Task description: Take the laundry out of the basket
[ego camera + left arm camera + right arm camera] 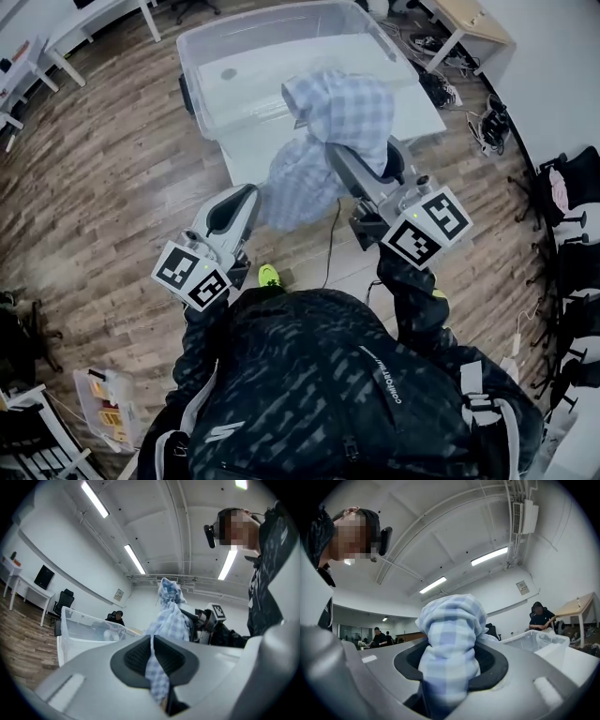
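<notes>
laundry: one checked cloth [330, 131], pale blue and white, soft woven, crumpled. It is held up in the air between both claws, out of the basket.
laundry shape: bulky wad at the top, with a loose fold sagging down toward 7 o'clock.
laundry position: centre of the head view. Its top edge overlaps the near rim of the basket [199, 42], which lies at its 12 o'clock.
left claw [255, 199]: at the cloth's 7 o'clock, pinching a thin flat strip of it. The ribbed black pads nearly meet, with the strip running between them.
right claw [330, 155]: comes in from 4 o'clock, clamped on a thick rolled wad. The bulk holds the jaws partly apart, and the wad bulges over the top in a rounded knob.
claw bodies: smooth grey moulded plastic. Each carries a marker cube with black-and-white squares, left cube [192, 275], right cube [427, 228].
basket build: clear plastic tub, rectangular with rounded corners and smooth walls.
table [417, 108]: flat white slab under the basket, smooth.
person: dark patterned jacket [328, 394] at 6 o'clock.
floor [112, 169]: wood-look planks. A thin dark cable [330, 244] runs across it at the cloth's 6 o'clock.
periphery: small clear box [108, 403] with yellow contents at 8 o'clock, light wooden desk [473, 19] at 1 o'clock.
</notes>
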`<control>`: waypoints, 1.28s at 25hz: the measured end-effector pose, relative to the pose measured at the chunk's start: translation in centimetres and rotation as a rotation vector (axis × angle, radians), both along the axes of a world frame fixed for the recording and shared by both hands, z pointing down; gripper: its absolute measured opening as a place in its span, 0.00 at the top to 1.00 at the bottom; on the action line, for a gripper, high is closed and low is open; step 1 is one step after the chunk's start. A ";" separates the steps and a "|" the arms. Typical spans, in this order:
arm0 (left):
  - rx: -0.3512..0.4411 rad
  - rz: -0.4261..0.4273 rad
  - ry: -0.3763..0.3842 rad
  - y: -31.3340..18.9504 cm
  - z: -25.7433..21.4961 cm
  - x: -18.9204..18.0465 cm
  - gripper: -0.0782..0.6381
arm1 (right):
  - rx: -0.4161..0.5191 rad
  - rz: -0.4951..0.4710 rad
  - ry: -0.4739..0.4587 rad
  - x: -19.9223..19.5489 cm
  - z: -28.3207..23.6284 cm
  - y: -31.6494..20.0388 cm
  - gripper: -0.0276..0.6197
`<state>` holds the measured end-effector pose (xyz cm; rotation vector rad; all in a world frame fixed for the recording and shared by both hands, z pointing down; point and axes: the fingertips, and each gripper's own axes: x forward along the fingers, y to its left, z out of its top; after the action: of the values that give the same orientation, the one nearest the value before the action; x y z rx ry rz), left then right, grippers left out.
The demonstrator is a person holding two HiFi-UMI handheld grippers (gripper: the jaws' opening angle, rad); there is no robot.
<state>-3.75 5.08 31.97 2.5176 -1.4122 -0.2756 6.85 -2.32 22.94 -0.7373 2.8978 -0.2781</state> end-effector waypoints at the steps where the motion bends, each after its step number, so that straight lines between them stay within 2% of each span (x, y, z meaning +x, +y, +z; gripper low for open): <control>1: -0.003 -0.001 -0.001 0.2 0.0 0.9 0.87 | -0.016 -0.015 -0.002 0.5 0.5 0.3 0.64; 6: -0.025 -0.015 -0.017 1.8 0.7 4.3 0.87 | -0.106 -0.082 -0.018 2.4 3.6 1.9 0.64; 10: -0.031 -0.035 -0.021 3.3 0.9 6.4 0.87 | -0.141 -0.119 -0.008 3.9 5.4 3.5 0.64; 21: -0.032 -0.065 -0.041 6.0 1.0 10.3 0.87 | -0.158 -0.181 0.003 6.7 7.2 6.1 0.64; 25: -0.033 -0.076 -0.044 6.2 1.9 10.2 0.87 | -0.163 -0.194 0.010 6.4 8.3 6.2 0.64; 32: -0.025 -0.090 -0.058 7.0 0.3 11.4 0.87 | -0.150 -0.212 0.009 7.4 6.9 7.0 0.63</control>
<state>7.65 12.10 32.29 2.4641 -1.5440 -0.2011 14.26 4.65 29.87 -0.4499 2.9906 -0.5209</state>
